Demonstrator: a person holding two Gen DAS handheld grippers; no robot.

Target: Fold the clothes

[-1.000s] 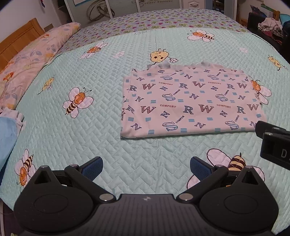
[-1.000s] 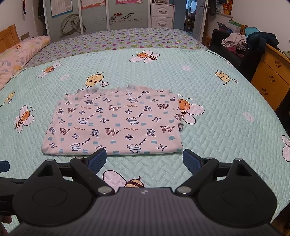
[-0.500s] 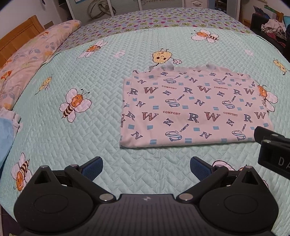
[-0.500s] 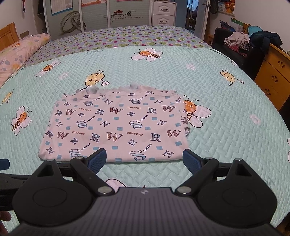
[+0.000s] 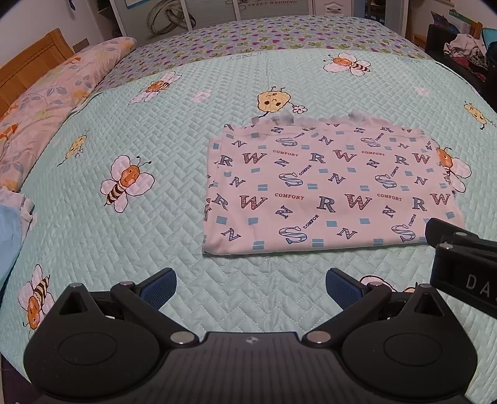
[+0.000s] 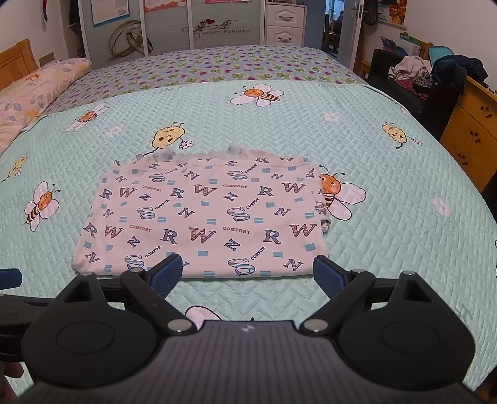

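A pink garment printed with letters (image 5: 329, 189) (image 6: 205, 217) lies folded into a flat rectangle on the mint bee-patterned quilt (image 5: 124, 236) (image 6: 388, 248). My left gripper (image 5: 250, 287) is open and empty, hovering over the quilt just short of the garment's near left edge. My right gripper (image 6: 247, 275) is also open and empty, with its fingertips (image 6: 166, 273) reaching over the garment's near edge. Part of the right gripper (image 5: 462, 264) shows at the right side of the left wrist view.
A floral pillow (image 5: 46, 102) and a wooden headboard (image 5: 28, 65) lie to the left. Light blue cloth (image 5: 9, 230) sits at the bed's left edge. A wooden dresser (image 6: 469, 136) and a dark chair piled with clothes (image 6: 428, 77) stand to the right. A wardrobe (image 6: 174, 25) is behind.
Both grippers have moved forward toward the folded garment, which now sits closer and lower in both views. Both stay open. The garment itself has not moved.
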